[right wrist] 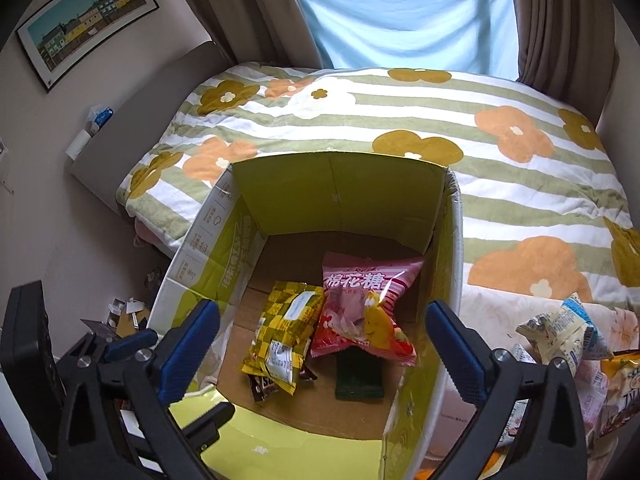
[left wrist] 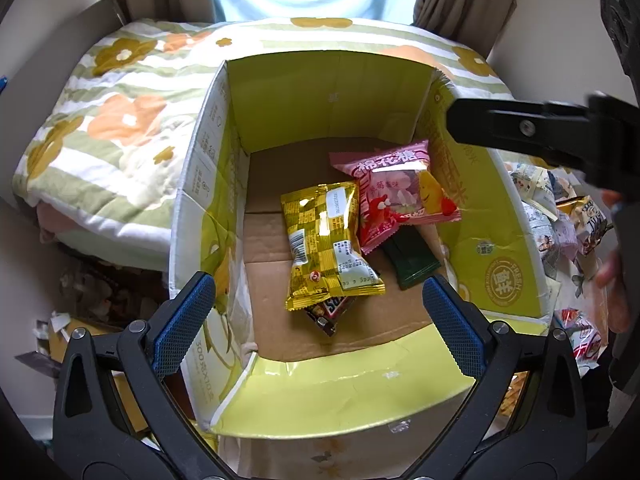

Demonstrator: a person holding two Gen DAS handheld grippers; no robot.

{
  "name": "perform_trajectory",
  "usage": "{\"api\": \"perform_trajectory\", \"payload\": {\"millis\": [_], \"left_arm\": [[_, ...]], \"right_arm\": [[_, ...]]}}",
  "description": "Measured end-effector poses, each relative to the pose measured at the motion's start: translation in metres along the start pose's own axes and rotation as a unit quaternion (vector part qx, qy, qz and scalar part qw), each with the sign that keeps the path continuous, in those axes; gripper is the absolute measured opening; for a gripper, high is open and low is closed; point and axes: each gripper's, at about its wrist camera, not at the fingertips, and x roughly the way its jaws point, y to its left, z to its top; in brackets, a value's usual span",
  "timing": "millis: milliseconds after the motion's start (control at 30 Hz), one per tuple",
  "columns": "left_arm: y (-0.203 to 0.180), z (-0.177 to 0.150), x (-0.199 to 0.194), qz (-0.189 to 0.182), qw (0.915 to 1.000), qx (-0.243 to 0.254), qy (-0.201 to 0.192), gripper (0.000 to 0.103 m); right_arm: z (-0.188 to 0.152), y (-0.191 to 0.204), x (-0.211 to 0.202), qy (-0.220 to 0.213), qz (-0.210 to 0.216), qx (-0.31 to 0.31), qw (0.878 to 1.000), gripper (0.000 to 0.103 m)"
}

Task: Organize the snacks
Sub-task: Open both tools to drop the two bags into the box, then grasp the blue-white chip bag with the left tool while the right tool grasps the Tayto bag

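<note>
An open cardboard box with yellow-green flaps holds a few snacks. A gold checkered packet lies on a dark chocolate bar. Beside it, a pink marshmallow packet partly covers a dark green packet. My left gripper hangs open over the box's near edge, with nothing between its blue pads. My right gripper is wide open above the box, also empty. One of its black fingers reaches in over the right wall.
A bed with a floral striped quilt lies behind the box. Several loose snack packets are piled to the right, where a hand shows. Paper clutter lies on the floor to the left.
</note>
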Motion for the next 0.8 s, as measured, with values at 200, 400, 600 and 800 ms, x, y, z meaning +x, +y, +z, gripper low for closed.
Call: {"api": "perform_trajectory", "payload": {"millis": [200, 400, 600, 800], "left_arm": [[-0.011, -0.001, -0.021, -0.005, 0.9998, 0.006, -0.018, 0.103], [-0.03, 0.001, -0.046, -0.014, 0.9989, 0.025, -0.037, 0.103], [-0.057, 0.008, -0.068, -0.037, 0.9963, 0.05, -0.059, 0.103], [-0.092, 0.023, -0.076, -0.065, 0.9912, 0.089, -0.074, 0.103]], "right_arm": [[-0.008, -0.004, -0.034, -0.011, -0.004, -0.009, 1.0, 0.102], [-0.021, -0.022, -0.079, -0.019, -0.018, 0.004, 1.0, 0.102], [-0.039, -0.049, -0.124, -0.027, -0.052, 0.01, 0.998, 0.102], [-0.061, -0.082, -0.157, -0.038, -0.096, 0.039, 0.994, 0.102]]}}
